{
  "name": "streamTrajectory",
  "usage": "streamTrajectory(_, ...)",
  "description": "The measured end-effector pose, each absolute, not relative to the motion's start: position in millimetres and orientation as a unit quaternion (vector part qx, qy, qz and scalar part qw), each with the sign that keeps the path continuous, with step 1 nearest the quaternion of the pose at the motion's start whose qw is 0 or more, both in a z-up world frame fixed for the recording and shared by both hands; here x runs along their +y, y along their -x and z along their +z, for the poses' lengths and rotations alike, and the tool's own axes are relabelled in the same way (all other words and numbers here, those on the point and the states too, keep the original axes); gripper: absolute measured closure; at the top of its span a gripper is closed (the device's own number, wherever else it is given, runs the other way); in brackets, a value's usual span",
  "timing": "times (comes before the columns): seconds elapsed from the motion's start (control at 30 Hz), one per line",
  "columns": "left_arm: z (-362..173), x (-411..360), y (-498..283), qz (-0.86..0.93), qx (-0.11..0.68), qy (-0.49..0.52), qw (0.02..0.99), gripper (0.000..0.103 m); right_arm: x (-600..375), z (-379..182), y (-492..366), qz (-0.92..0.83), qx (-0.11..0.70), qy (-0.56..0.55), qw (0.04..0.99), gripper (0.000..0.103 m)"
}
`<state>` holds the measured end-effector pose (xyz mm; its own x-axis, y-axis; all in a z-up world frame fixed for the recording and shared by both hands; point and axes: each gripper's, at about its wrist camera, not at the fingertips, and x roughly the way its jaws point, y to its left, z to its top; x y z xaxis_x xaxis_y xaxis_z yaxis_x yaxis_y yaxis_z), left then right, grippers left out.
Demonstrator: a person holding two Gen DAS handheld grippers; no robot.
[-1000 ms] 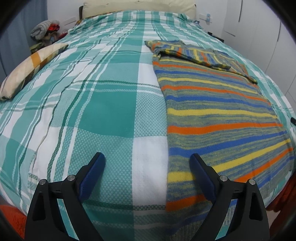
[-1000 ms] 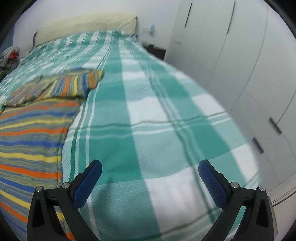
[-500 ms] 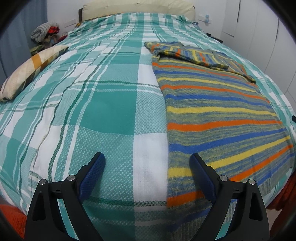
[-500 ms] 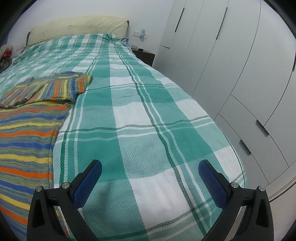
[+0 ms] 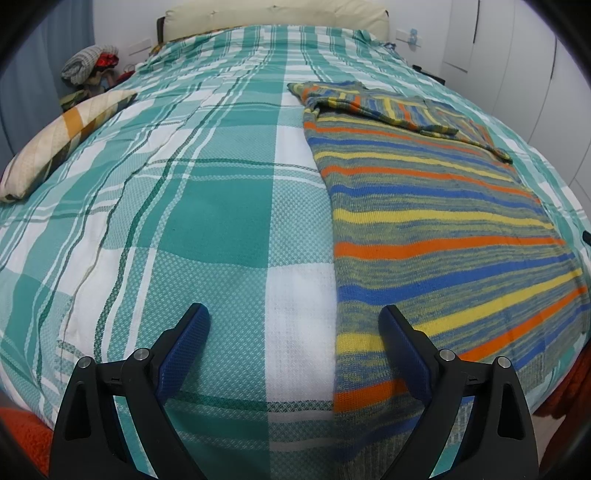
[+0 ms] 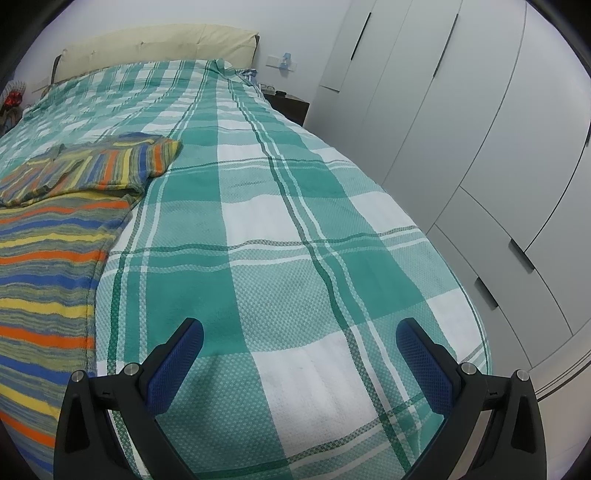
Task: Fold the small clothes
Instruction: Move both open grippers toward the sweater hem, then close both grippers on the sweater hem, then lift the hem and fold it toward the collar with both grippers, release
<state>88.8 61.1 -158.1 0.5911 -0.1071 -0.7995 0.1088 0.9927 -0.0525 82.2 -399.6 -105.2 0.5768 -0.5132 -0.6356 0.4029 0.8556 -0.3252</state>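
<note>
On the bed: one green-and-white checked bedspread (image 5: 207,206), covering the bed (image 6: 295,229) from headboard to foot.
Garments: one striped knit sweater (image 5: 436,229), orange, blue and yellow bands; lies flat on the bedspread, hem towards the foot of the bed, sleeves folded across its upper part.
Pillows: one, cream with an orange stripe (image 5: 62,133), at the bed's left edge, well apart from the sweater.
Headboard: one, cream, padded (image 5: 273,13).
Clothes pile: one heap (image 5: 90,66) beyond the pillow, beside the bed; items too small to count.
Wardrobe: one white run of doors and drawers (image 6: 480,147); exact door count unclear.
Left tool (image 5: 294,321): both blue-padded fingers spread wide, holding nothing; hovers over the foot of the bed, the right finger (image 5: 404,345) over the sweater's near left corner, the left finger over bare bedspread. Contact with the cloth cannot be told.
Right tool (image 6: 299,338): fingers equally wide apart, holding nothing; over bare bedspread, to the right of the sweater (image 6: 48,258).
Left view only: pillow, clothes pile, nearly the whole sweater.
Right view only: the drawers, a dark nightstand (image 6: 288,105), the bed's right edge; only the sweater's right part shows.
</note>
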Motion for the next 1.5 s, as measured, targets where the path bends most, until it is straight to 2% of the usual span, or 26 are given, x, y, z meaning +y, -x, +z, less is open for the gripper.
streamTrajectory(0.17,-156.2,62.0,-86.9,-0.063,0.458,0.003,0.887,0.009,-400.6,-104.0,-82.1,-0.252,0.379,0.066,0.888,0.000)
streamTrajectory(0.3,-146.6,71.6,-72.8,-0.103,0.486,0.049,0.866,0.013,-413.9,-88.1,-74.8,-0.171,0.397,-0.025,0.901,0.001)
streamTrajectory(0.4,-147.8,72.7,-57.5,-0.143,0.504,0.078,0.848,0.015,-422.6,-88.5,-64.8,-0.050,0.464,-0.133,0.874,0.001)
streamTrajectory(0.5,-153.3,59.9,-52.4,-0.163,0.520,0.061,0.836,0.019,-419.3,-103.7,-59.0,0.032,0.534,-0.192,0.823,0.001)
streamTrajectory(0.57,-155.3,47.6,-49.6,-0.169,0.522,0.035,0.835,0.021,-409.8,-115.4,-56.6,0.065,0.567,-0.203,0.796,0.006)
streamTrajectory(0.7,-156.2,34.7,-45.8,-0.178,0.527,0.016,0.831,0.040,-382.2,-137.1,-61.2,0.099,0.602,-0.166,0.775,0.013)
streamTrajectory(0.73,-156.6,33.1,-45.3,-0.178,0.529,0.014,0.829,0.051,-375.9,-142.9,-63.0,0.103,0.611,-0.157,0.769,0.018)
streamTrajectory(0.77,-157.2,31.8,-45.5,-0.176,0.533,0.009,0.827,0.057,-371.2,-149.3,-65.0,0.109,0.621,-0.153,0.761,0.027)
streamTrajectory(0.8,-157.2,30.7,-45.7,-0.176,0.535,0.007,0.826,0.073,-368.3,-153.3,-67.3,0.113,0.629,-0.148,0.754,0.032)
streamTrajectory(0.83,-157.6,31.3,-45.3,-0.177,0.538,0.008,0.824,0.090,-364.8,-155.5,-68.1,0.116,0.635,-0.141,0.751,0.045)
streamTrajectory(0.87,-157.9,34.1,-45.9,-0.177,0.543,0.014,0.821,0.096,-362.7,-155.9,-68.3,0.123,0.637,-0.140,0.748,0.065)
streamTrajectory(0.93,-157.2,40.0,-44.6,-0.179,0.545,0.034,0.818,0.098,-362.6,-156.3,-67.3,0.141,0.641,-0.160,0.737,0.095)
streamTrajectory(1.03,-147.8,57.0,-45.4,-0.187,0.546,0.104,0.810,0.099,-369.0,-150.3,-66.7,0.156,0.631,-0.199,0.733,0.095)
streamTrajectory(1.17,-124.3,79.7,-57.4,-0.218,0.511,0.214,0.803,0.099,-385.4,-132.2,-72.4,0.199,0.564,-0.316,0.737,0.095)
streamTrajectory(1.33,-93.1,89.9,-107.9,-0.224,0.467,0.269,0.812,0.099,-394.3,-108.6,-115.2,0.207,0.496,-0.349,0.768,0.095)
streamTrajectory(1.5,-66.4,81.2,-196.7,-0.203,0.433,0.271,0.835,0.099,-403.3,-82.6,-188.0,0.191,0.437,-0.359,0.802,0.095)
